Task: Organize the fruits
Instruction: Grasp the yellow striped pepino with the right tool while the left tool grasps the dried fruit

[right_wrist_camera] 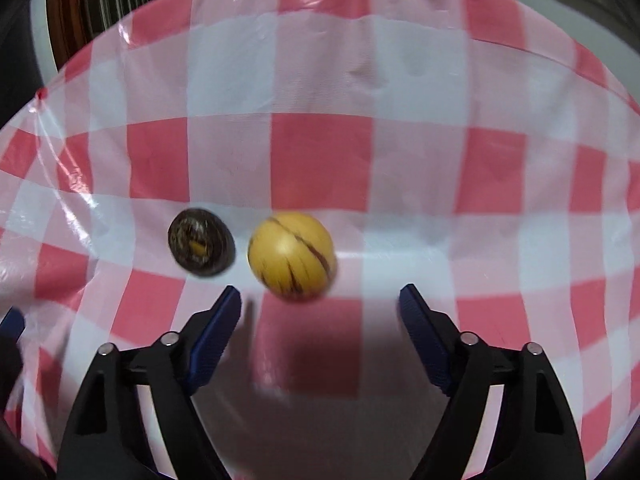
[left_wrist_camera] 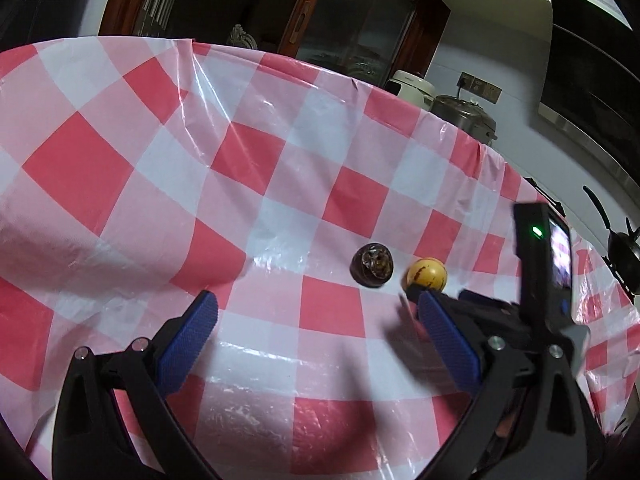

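A round yellow fruit with brown streaks (right_wrist_camera: 291, 255) lies on the red-and-white checked tablecloth (right_wrist_camera: 320, 168), just ahead of my open right gripper (right_wrist_camera: 320, 300) and slightly left of its middle. To its left sits a dark brown, wrinkled fruit (right_wrist_camera: 201, 242). In the left wrist view the same dark fruit (left_wrist_camera: 372, 265) and yellow fruit (left_wrist_camera: 425, 275) lie side by side ahead and to the right of my open left gripper (left_wrist_camera: 316, 306). The right gripper's body with its camera (left_wrist_camera: 544, 264) stands just behind the yellow fruit there. Nothing is between either pair of fingers.
The tablecloth (left_wrist_camera: 160, 152) is a crinkled plastic sheet over the whole table. Beyond the far edge stand a white appliance (left_wrist_camera: 412, 88), a metal pot (left_wrist_camera: 464, 114), dark wooden doors (left_wrist_camera: 304, 12) and a black pan (left_wrist_camera: 624, 252) at the right.
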### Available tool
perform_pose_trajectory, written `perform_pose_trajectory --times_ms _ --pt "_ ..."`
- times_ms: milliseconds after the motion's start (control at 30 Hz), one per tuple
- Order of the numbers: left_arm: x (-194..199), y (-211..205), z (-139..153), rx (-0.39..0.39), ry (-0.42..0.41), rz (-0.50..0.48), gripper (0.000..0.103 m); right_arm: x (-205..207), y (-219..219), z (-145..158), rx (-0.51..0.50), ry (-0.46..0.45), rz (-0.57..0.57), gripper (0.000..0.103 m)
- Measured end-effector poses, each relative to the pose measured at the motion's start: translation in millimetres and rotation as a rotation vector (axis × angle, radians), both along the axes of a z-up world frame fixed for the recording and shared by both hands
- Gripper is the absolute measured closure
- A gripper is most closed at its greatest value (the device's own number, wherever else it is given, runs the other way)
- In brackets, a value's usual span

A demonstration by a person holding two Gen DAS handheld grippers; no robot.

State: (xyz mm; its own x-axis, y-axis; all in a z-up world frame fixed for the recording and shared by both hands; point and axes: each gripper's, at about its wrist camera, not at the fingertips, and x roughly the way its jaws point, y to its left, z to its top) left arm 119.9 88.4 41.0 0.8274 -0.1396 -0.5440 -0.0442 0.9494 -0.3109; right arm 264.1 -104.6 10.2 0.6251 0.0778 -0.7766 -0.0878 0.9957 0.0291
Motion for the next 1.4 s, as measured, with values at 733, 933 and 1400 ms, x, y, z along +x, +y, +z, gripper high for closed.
perform_pose_trajectory --times_ms 733,933,1400 --pt "8.0 -59.3 -2.6 0.15 0.015 -0.159 0.002 -153.1 -67.0 6.6 0.292 -0.092 -0.011 0.059" --pt "66.0 -76.2 -3.0 0.191 0.063 -0.124 0.015 -150.3 -65.1 5.0 0.295 -0.075 0.014 0.059" --pt "125.1 -99.7 -27.3 0.294 0.219 -0.142 0.059 -145.3 -65.2 3.9 0.294 -0.062 0.038 0.059"
